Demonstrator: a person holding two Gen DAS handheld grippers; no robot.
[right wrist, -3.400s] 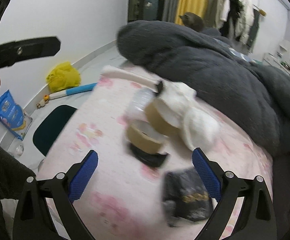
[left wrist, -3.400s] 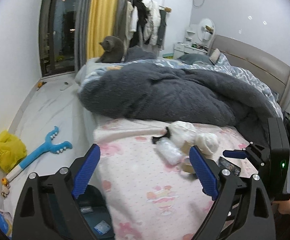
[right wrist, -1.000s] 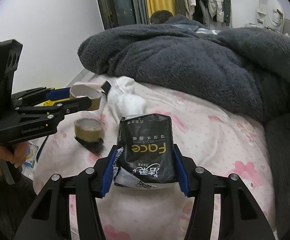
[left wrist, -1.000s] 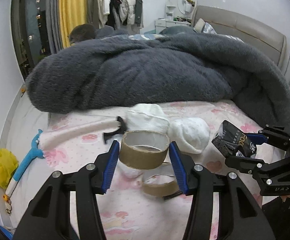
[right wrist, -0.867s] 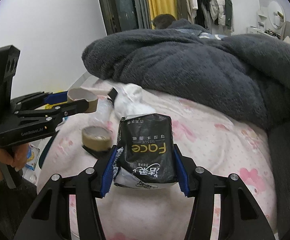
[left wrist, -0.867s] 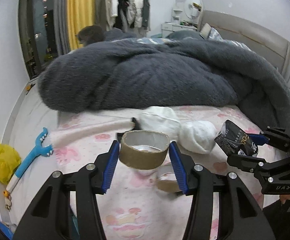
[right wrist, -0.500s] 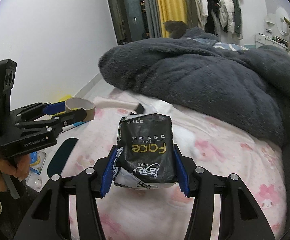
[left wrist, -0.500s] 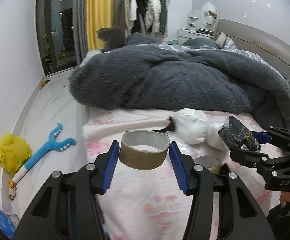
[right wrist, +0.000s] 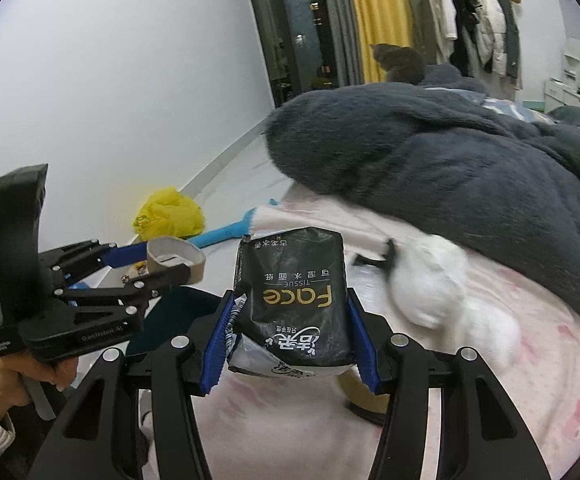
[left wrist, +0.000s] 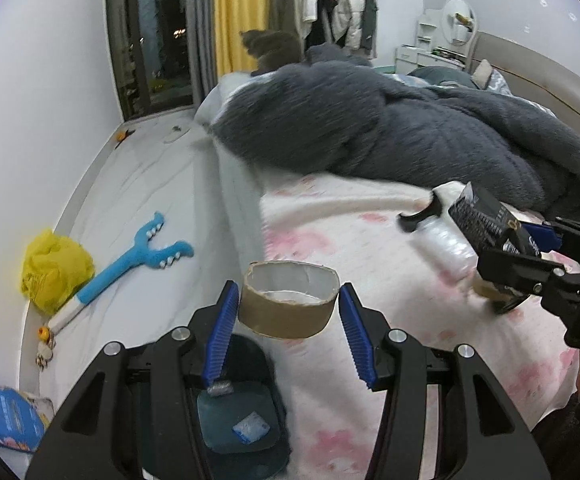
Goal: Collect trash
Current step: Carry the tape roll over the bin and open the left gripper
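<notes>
My left gripper (left wrist: 288, 312) is shut on a brown cardboard tape roll (left wrist: 288, 300), held over the bed's edge above a dark green trash bin (left wrist: 230, 412) on the floor. In the right wrist view the same roll (right wrist: 176, 260) shows at left in the left gripper (right wrist: 162, 264). My right gripper (right wrist: 290, 328) is shut on a black tissue pack (right wrist: 292, 296), also seen at the right of the left wrist view as a black pack (left wrist: 482, 216). White crumpled tissues (right wrist: 430, 280), a clear plastic bottle (left wrist: 446, 244) and another tape roll (right wrist: 366, 396) lie on the pink sheet.
A grey fluffy blanket (left wrist: 390, 128) covers the far bed, with a grey cat (left wrist: 270, 46) behind it. On the floor lie a yellow bag (left wrist: 54, 268), a blue toy (left wrist: 138, 256) and a blue packet (left wrist: 2, 416). A hand (right wrist: 46, 372) holds the left gripper.
Both grippers have swung left along the bed toward its edge with their loads; the trash bin has come into view below the left gripper. Grips are unchanged.
</notes>
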